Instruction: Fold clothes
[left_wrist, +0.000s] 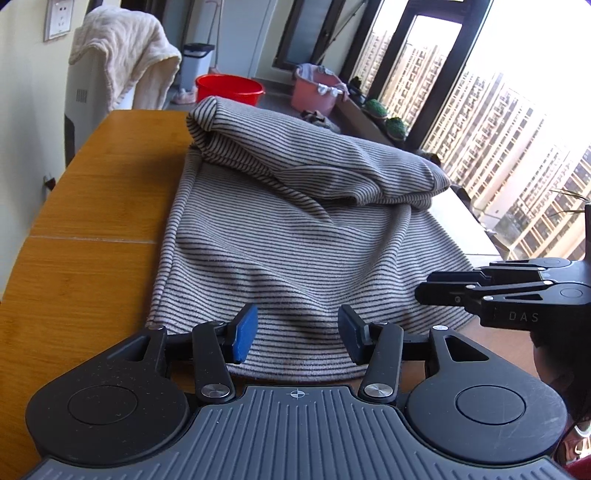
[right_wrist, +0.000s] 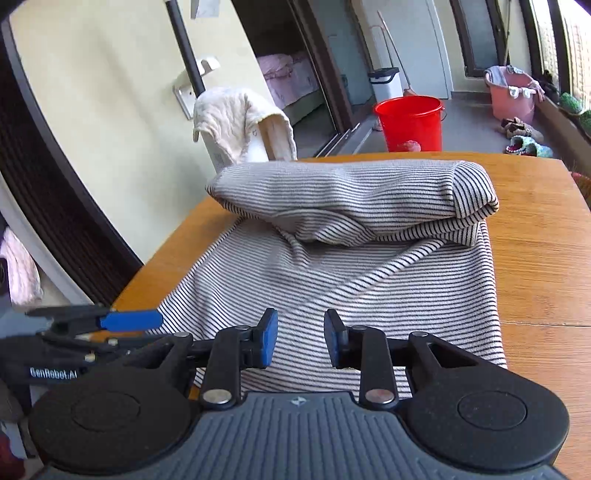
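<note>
Red bucket (right_wrist: 410, 123) and pink basket (right_wrist: 511, 98) upper right beyond the bench (right_wrist: 539, 258) — striped garment (right_wrist: 332, 280) half-folded, far end rolled; left claw (left_wrist: 297, 332) and right claw (right_wrist: 301, 341) released, nothing gripped.

A home, on a high-rise flat's enclosed balcony or sunroom. A red bucket (right_wrist: 410, 123), a pink laundry basket (right_wrist: 511, 98) and slippers (right_wrist: 526, 146) sit on the floor, and a doorway shows a bed (right_wrist: 286, 79). Big windows (left_wrist: 491, 155) face apartment towers.

A grey, black-striped knit garment (left_wrist: 295, 236) lies spread flat along the wooden worktop (left_wrist: 96, 221), its far end toward 12 o'clock folded back in a loose, puffy roll.
</note>
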